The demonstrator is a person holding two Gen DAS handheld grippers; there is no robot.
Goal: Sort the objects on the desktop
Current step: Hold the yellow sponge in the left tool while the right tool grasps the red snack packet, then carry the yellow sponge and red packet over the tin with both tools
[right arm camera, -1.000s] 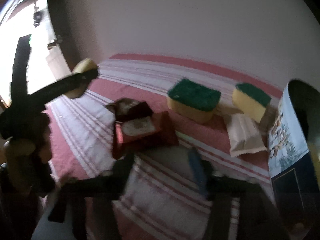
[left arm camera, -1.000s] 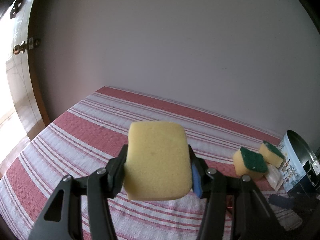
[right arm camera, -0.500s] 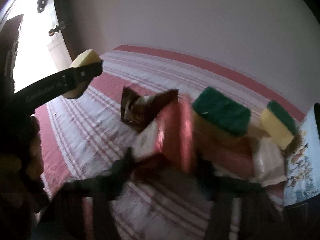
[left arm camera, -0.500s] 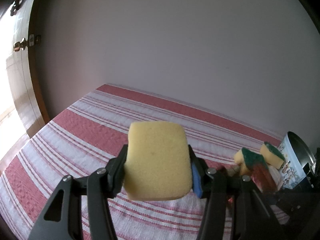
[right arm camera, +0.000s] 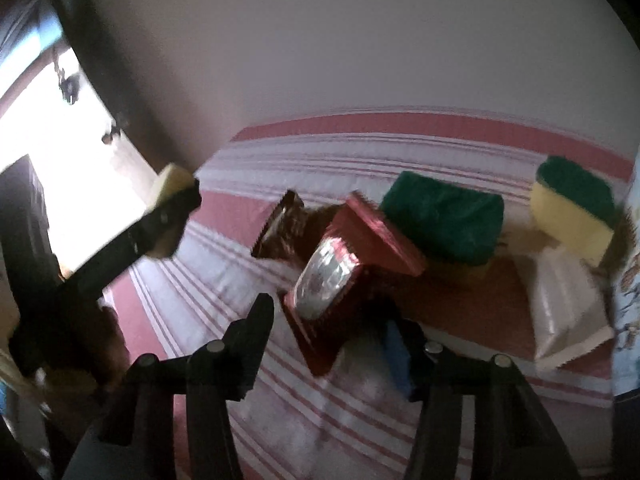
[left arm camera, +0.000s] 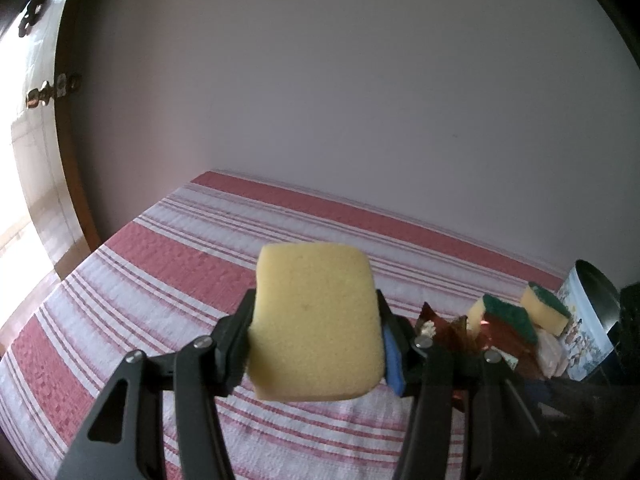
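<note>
Sponge (left arm camera: 316, 324): yellow, held up above the striped bench (left arm camera: 168, 280), clear of the cloth, at the left of the pile.
Left hand-held gripper (left arm camera: 316, 332): clenched on the sponge, one finger on each side edge (blue pad showing on the right one).
Red packet (right arm camera: 340, 276): shiny foil, tilted up on one corner, between the fingers of the right hand-held gripper (right arm camera: 332, 344).
Right hand-held gripper: its jaws have just been opening; the left finger stands apart from the packet, and whether the right pad touches it I cannot tell (blurred there).
Brown wrapper (right arm camera: 280, 228): just behind the red packet, touching it.
Green-topped sponges: one (right arm camera: 444, 220) lying just right of the red packet, another (right arm camera: 572, 208) further right beside the tin (left arm camera: 588, 332).
White sachet (right arm camera: 564, 312): flat on the cloth, in front of the far sponge.
Tin: printed, at the right edge of the bench.
</note>
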